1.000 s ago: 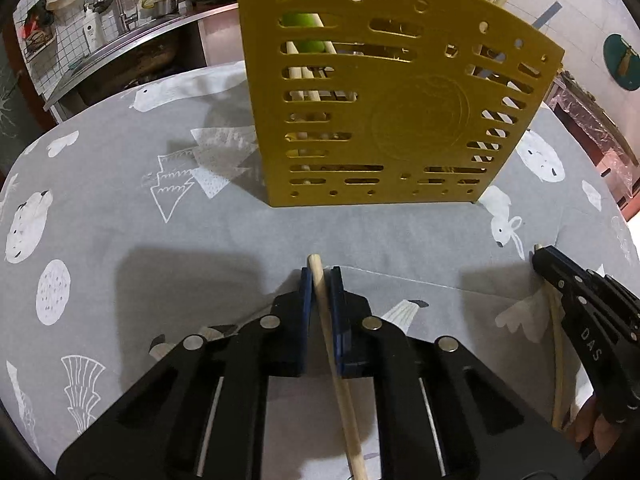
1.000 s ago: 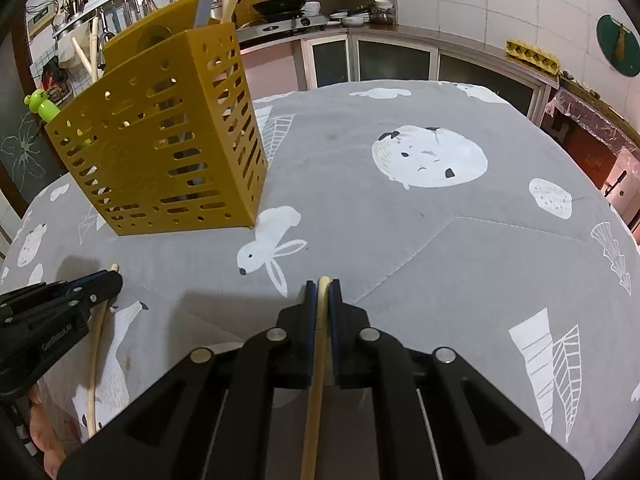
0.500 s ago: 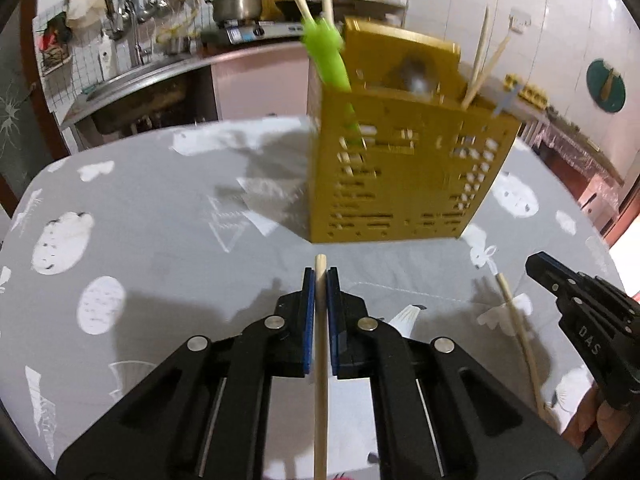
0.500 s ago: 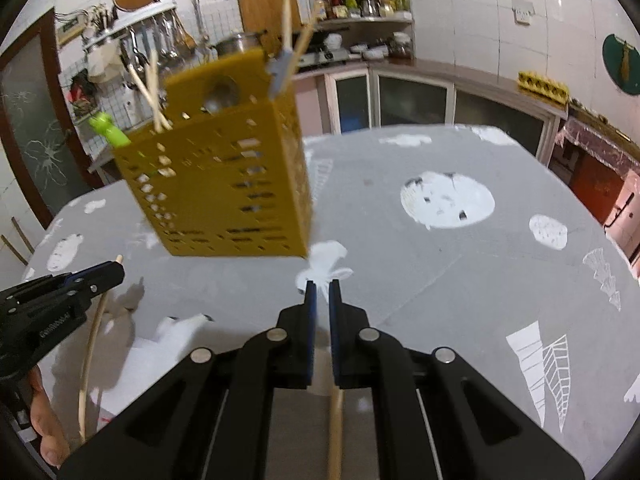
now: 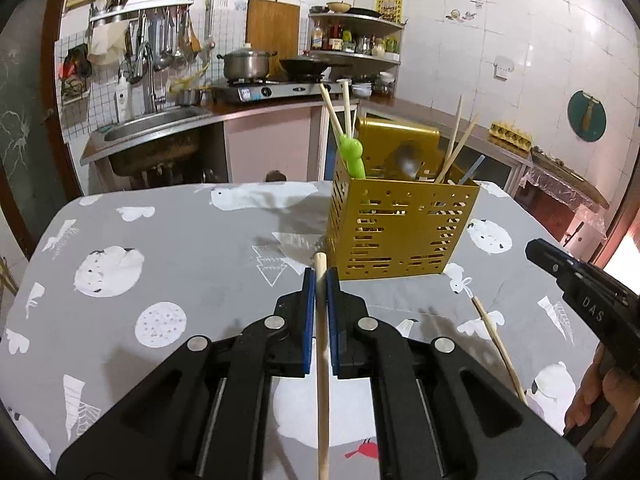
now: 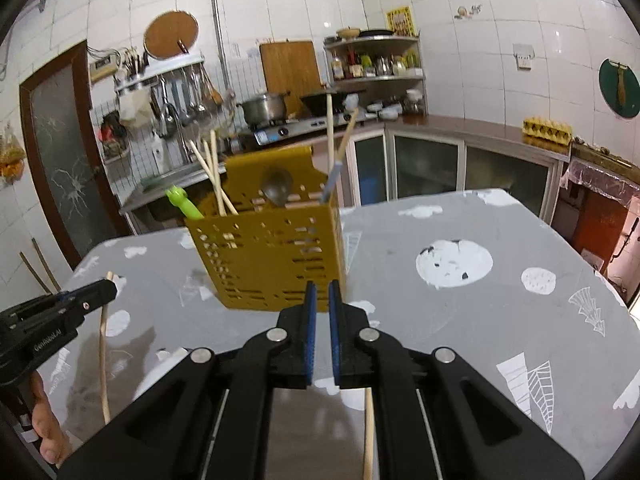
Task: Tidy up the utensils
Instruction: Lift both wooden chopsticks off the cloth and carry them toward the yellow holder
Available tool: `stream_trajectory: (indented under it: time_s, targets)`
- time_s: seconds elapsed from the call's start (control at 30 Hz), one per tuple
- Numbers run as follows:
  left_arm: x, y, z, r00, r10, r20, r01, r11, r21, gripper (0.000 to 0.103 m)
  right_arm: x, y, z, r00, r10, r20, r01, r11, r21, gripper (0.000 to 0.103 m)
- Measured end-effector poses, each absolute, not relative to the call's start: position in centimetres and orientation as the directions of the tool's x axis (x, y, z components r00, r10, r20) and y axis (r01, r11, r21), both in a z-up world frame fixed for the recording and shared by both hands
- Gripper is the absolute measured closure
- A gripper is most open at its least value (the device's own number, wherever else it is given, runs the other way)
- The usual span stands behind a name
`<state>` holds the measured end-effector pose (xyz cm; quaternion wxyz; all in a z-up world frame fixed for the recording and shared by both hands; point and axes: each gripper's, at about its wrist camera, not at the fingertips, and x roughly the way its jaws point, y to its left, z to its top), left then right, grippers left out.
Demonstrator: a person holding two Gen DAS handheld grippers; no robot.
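Note:
A yellow slotted utensil holder [image 5: 400,236] [image 6: 272,264] stands upright on the grey tablecloth, holding a green utensil [image 5: 354,156], a spoon and several chopsticks. My left gripper [image 5: 318,276] is shut on a wooden chopstick [image 5: 322,360] whose tip pokes just past the blue pads, short of the holder's near left corner. In the right wrist view that gripper [image 6: 108,288] is at the left with its chopstick [image 6: 104,352] hanging down. My right gripper [image 6: 322,292] is shut, in front of the holder. Its chopstick [image 6: 368,432] [image 5: 496,344] hangs below the jaws, and the grip point is hidden.
The table [image 6: 500,320] carries a grey cloth with white prints. Behind it run a sink [image 5: 152,132], a stove with a pot [image 5: 246,64] and cabinets. A person's hands [image 5: 588,400] [image 6: 44,424] show at the frame edges.
Both grippers have risen and tilted up, so the holder looks smaller and its top shows. The right chopstick has dropped from between the pad tips to below the jaws.

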<state>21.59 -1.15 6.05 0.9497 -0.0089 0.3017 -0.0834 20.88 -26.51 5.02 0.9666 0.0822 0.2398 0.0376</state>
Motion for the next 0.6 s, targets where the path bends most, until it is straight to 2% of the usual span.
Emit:
stream_trajectory:
  time_s: [0.23, 0.37, 0.4, 0.43, 0.47, 0.53, 0.6]
  targets:
    - [20.5, -0.8, 6.8, 0.821, -0.172, -0.544, 0.162, 0.985, -0.067, 0.098, 20.7, -27.1, 5.2, 0.886, 0.098, -0.453, -0.023, 0.986, 0.168, 0.097]
    - [20.9, -0.6, 6.7, 0.807, -0.172, -0.565, 0.161, 0.984, -0.069, 0.098, 23.2, -27.7, 3.5, 0.809, 0.109, -0.577, -0.013, 0.986, 0.167, 0.095]
    - [21.1, -0.5, 6.6, 0.804, -0.17, -0.569, 0.157, 0.985, -0.073, 0.098, 24.0, -28.1, 2.7, 0.791, 0.096, -0.604, 0.003, 0.987, 0.161, 0.093]
    - [21.2, -0.3, 6.5, 0.803, -0.167, -0.573, 0.149, 0.986, -0.078, 0.098, 24.4, -28.2, 2.1, 0.78, 0.079, -0.621, 0.017, 0.989, 0.148, 0.074]
    - [21.4, -0.3, 6.4, 0.8, -0.164, -0.577, 0.145, 0.986, -0.08, 0.098, 25.1, -28.5, 1.2, 0.761, 0.055, -0.647, 0.036, 0.991, 0.128, 0.048]
    - [22.1, -0.1, 6.0, 0.788, -0.153, -0.596, 0.132, 0.988, -0.08, 0.098, 25.9, -28.8, -0.1, 0.743, 0.039, -0.668, 0.054, 0.992, 0.118, 0.045]
    - [22.8, 0.0, 5.7, 0.773, -0.158, -0.615, 0.132, 0.987, -0.088, 0.098, 26.5, -28.9, -1.3, 0.728, 0.029, -0.685, 0.058, 0.993, 0.103, 0.052]
